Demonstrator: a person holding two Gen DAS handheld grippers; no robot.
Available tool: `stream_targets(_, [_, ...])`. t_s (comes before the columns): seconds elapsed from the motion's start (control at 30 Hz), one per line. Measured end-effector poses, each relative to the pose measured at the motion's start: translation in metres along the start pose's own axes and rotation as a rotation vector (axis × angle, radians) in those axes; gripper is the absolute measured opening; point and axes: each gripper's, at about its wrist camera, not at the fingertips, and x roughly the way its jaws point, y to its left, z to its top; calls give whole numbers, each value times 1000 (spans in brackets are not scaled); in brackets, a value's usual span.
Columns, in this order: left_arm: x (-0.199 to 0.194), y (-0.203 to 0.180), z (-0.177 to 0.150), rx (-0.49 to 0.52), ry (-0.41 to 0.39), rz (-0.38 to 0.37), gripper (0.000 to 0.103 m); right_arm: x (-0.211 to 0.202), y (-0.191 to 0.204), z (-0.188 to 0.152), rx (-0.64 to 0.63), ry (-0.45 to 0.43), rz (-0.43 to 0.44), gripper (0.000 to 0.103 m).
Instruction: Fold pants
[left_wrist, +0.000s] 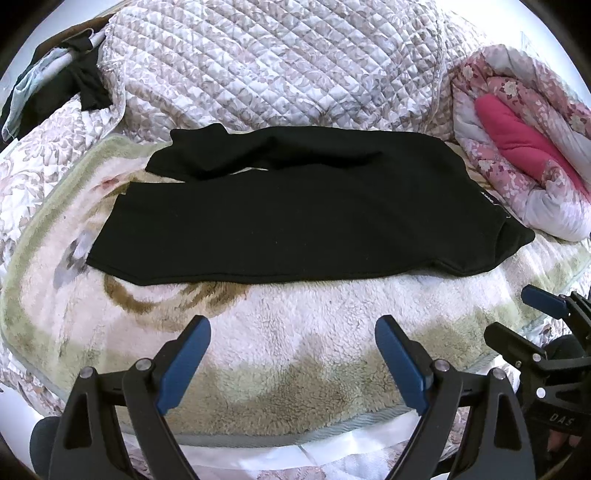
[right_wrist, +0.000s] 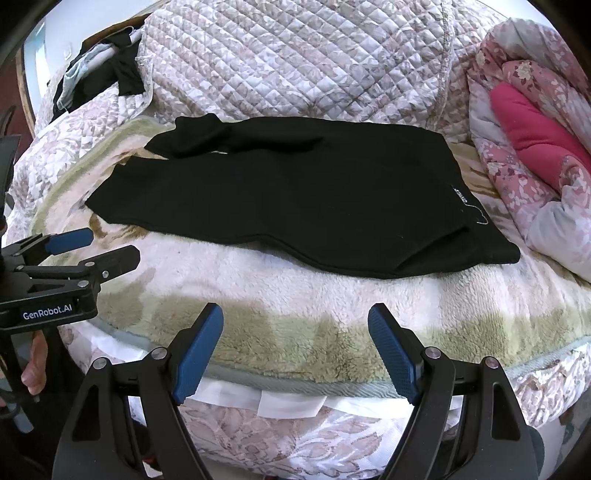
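Observation:
Black pants (left_wrist: 295, 214) (right_wrist: 295, 195) lie flat across a fleecy cream and green blanket (left_wrist: 295, 350) (right_wrist: 295, 295), waistband to the right, legs to the left. The far leg end is rumpled and folded over at the upper left. My left gripper (left_wrist: 291, 354) hovers open over the blanket, short of the pants' near edge, with nothing between its fingers. My right gripper (right_wrist: 295, 347) is also open and holds nothing, near the blanket's front hem. Each gripper shows at the edge of the other's view: the right one (left_wrist: 524, 317), the left one (right_wrist: 110, 245).
A quilted floral bedspread (left_wrist: 277, 66) covers the bed behind. A rolled pink floral duvet (left_wrist: 524, 147) (right_wrist: 535, 147) lies at the right, close to the waistband. Dark and pale clothes (left_wrist: 62, 81) (right_wrist: 99, 77) are heaped at the back left. A person's hand (right_wrist: 35, 369) holds the left gripper.

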Motion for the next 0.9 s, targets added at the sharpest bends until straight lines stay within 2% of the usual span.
stream_targets(0.9, [4, 3, -2, -14, 6, -5, 91, 4, -3, 0, 22, 13, 40, 81])
